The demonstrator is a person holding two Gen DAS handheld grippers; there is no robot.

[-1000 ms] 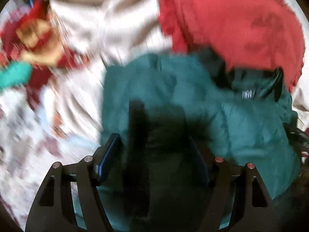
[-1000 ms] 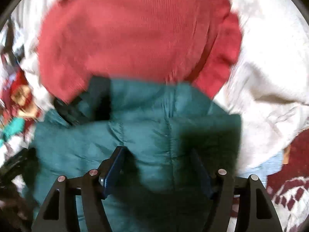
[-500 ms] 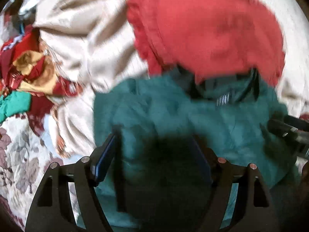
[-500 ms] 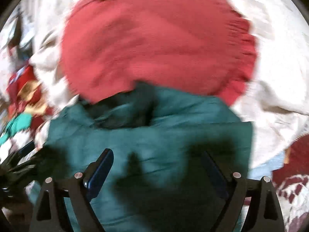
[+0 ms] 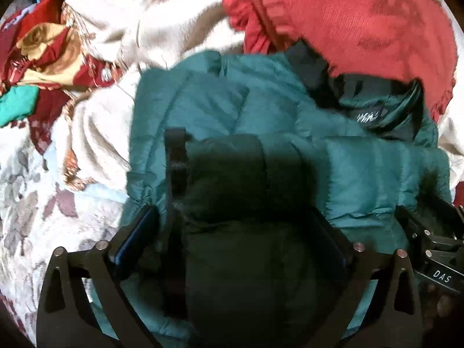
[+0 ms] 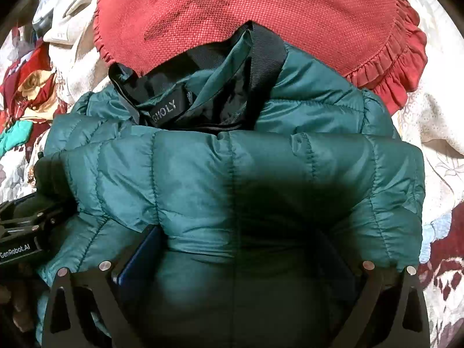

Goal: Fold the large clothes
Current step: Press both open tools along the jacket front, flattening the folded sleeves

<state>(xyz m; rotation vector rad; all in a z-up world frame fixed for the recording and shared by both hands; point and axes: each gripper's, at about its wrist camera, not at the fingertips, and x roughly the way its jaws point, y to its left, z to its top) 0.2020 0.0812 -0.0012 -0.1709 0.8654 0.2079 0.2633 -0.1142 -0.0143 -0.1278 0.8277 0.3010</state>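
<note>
A dark green quilted puffer jacket [image 5: 261, 110] lies folded on the bed, its black collar with a label [image 6: 168, 110] toward the far side. It fills the right wrist view [image 6: 261, 168] too. My left gripper [image 5: 232, 240] is open, with its fingers standing wide on either side of a dark fold of the jacket. My right gripper [image 6: 235, 258] is open over the jacket's near edge, with fabric between its spread fingers. Each gripper's body shows at the edge of the other view.
A round red frilled cushion [image 6: 246, 8] lies just beyond the collar, also in the left wrist view [image 5: 362, 20]. Cream cloth [image 5: 162, 26] and a red-and-gold patterned cloth [image 5: 43, 49] lie to the left. A floral bedspread [image 5: 34, 208] lies underneath.
Both grippers have pulled back toward the near side of the jacket. The right gripper's fingers have spread wider. The jacket has settled flat and the views have sharpened.
</note>
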